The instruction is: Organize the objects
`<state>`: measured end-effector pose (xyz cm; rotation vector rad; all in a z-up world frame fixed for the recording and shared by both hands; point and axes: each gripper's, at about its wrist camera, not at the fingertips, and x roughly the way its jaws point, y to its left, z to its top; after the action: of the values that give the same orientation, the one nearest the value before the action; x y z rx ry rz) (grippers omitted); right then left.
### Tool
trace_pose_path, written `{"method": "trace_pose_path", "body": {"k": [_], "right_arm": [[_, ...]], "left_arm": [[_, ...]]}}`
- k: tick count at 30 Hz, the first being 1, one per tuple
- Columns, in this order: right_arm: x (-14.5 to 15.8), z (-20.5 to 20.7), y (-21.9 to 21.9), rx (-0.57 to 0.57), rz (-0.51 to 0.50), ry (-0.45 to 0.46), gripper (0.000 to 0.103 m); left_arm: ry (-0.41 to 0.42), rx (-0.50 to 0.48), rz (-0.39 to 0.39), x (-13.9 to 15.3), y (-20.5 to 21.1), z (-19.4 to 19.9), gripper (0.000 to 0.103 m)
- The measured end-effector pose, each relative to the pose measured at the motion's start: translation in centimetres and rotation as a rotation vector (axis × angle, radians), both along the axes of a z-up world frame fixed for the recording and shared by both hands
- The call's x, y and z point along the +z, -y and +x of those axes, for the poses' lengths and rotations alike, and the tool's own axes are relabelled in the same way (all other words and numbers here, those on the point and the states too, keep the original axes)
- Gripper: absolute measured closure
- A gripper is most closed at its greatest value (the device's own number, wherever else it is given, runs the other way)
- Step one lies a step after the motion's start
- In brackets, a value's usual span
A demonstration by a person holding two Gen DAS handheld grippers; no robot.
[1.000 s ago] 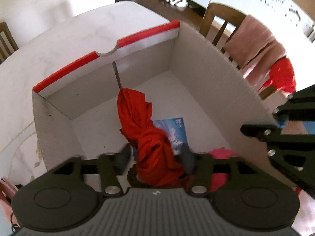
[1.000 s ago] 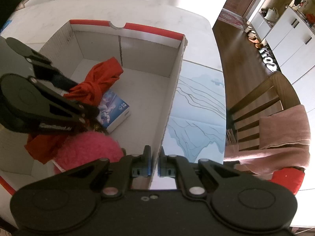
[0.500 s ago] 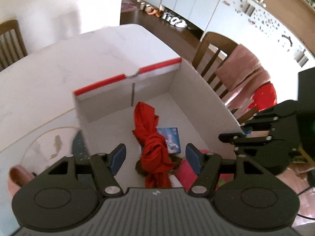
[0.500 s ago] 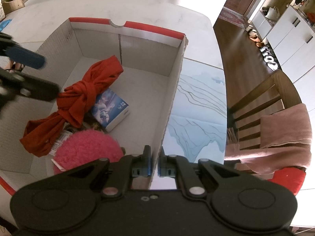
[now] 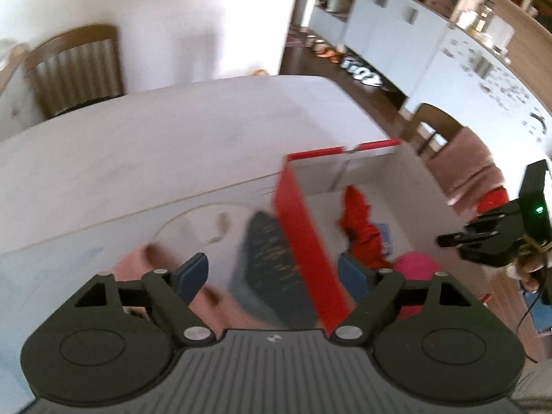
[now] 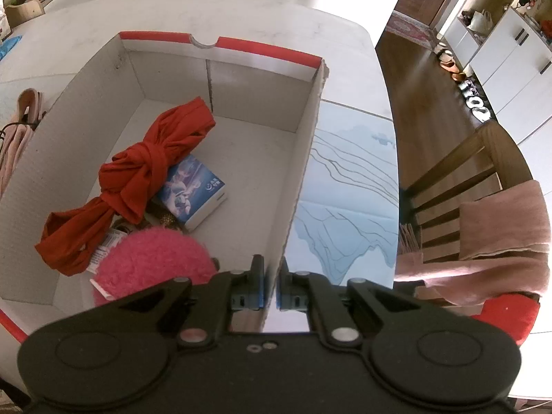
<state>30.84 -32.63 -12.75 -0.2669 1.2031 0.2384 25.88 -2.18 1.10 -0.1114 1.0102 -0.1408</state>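
The cardboard box (image 6: 296, 158), white inside with red-edged rims, stands on the pale table (image 6: 345, 45) and holds the gathered items. The knotted red cloth (image 6: 138, 176) lies across the box floor, draped over one corner of a small blue carton (image 6: 196, 195), with a fuzzy pink ball (image 6: 151, 262) nearest the right claw (image 6: 270, 295). That claw is clenched on the box's side wall, its two pads pinching the cardboard rim and steadying the box exactly as it did a second ago.

The change lies with the left claw (image 5: 272, 274). A second ago it stood low inside the box around the red cloth; its jaws have just been opening, and it now hangs released and empty above the box's outer red wall (image 5: 303, 245), with the cloth left behind on the floor beyond it. Below and left of this claw, outside the box, a dark patterned item (image 5: 272, 255) and something pink (image 5: 138, 262) rest on the table, blurred. The cloth appears stowed; these outside items look like the likely next candidates.
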Motion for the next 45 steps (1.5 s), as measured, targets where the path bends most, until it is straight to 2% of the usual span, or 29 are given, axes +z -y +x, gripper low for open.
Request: {"method": "trace_pose_path", "body": {"k": [7,8,10,17,22,27,29,31,33,35,36,37,38,41,42,45], "right_arm": [[0.0,0.1,0.1,0.008,-0.002,-0.003,0.099],[0.0,0.1,0.1,0.008,-0.002,-0.004,0.099],[0.0,0.1,0.1,0.007,-0.003,-0.004,0.098],[0.0,0.0,0.1,0.005,-0.004,-0.003,0.098],[-0.1,0.0,0.1,0.004,-0.008,-0.003,0.098],[-0.1,-0.1,0.0,0.002,-0.014,-0.002,0.098],[-0.1,-0.1,0.0,0.002,-0.017,-0.001,0.098],[-0.1,-0.1,-0.1,0.001,-0.018,-0.001,0.098],[-0.1,-0.1,-0.1,0.002,-0.023,0.001,0.098],[-0.1,-0.1,-0.2,0.001,-0.024,0.001,0.098],[-0.1,-0.1,-0.2,0.001,-0.024,0.001,0.098],[-0.1,-0.1,-0.2,0.000,-0.025,0.001,0.098],[-0.1,-0.1,-0.3,0.000,-0.026,0.001,0.098],[-0.1,-0.1,-0.2,-0.001,-0.027,0.002,0.098],[-0.1,-0.1,-0.2,-0.002,-0.027,0.002,0.098],[-0.1,-0.2,-0.2,-0.002,-0.027,0.002,0.098]], "left_arm": [[-0.056,0.084,0.039,-3.4,-3.3,-2.7,0.017],[-0.059,0.094,0.049,-4.0,-3.7,-3.1,0.015],[-0.075,0.119,0.060,-5.4,-4.5,-3.6,0.005],[-0.165,0.163,0.078,-9.6,-6.0,-5.4,0.004],[-0.125,0.213,0.077,-10.5,-7.4,-5.3,0.004],[-0.098,0.200,0.109,-11.4,-7.4,-4.1,0.005],[-0.093,0.194,0.109,-11.7,-7.2,-3.6,0.008],[-0.088,0.183,0.109,-11.9,-7.1,-3.1,0.026],[-0.089,0.178,0.105,-12.1,-7.0,-2.5,0.037],[-0.094,0.175,0.083,-12.3,-7.1,-2.1,0.041],[-0.099,0.175,0.071,-12.4,-7.2,-1.9,0.047],[-0.105,0.174,0.064,-12.5,-7.2,-1.7,0.061],[-0.111,0.174,0.055,-12.6,-7.2,-1.5,0.068],[-0.122,0.180,0.048,-12.6,-7.3,-1.3,0.077],[-0.120,0.181,0.048,-12.6,-7.3,-1.3,0.087],[-0.127,0.182,0.032,-12.3,-7.5,-1.5,0.093]]}}
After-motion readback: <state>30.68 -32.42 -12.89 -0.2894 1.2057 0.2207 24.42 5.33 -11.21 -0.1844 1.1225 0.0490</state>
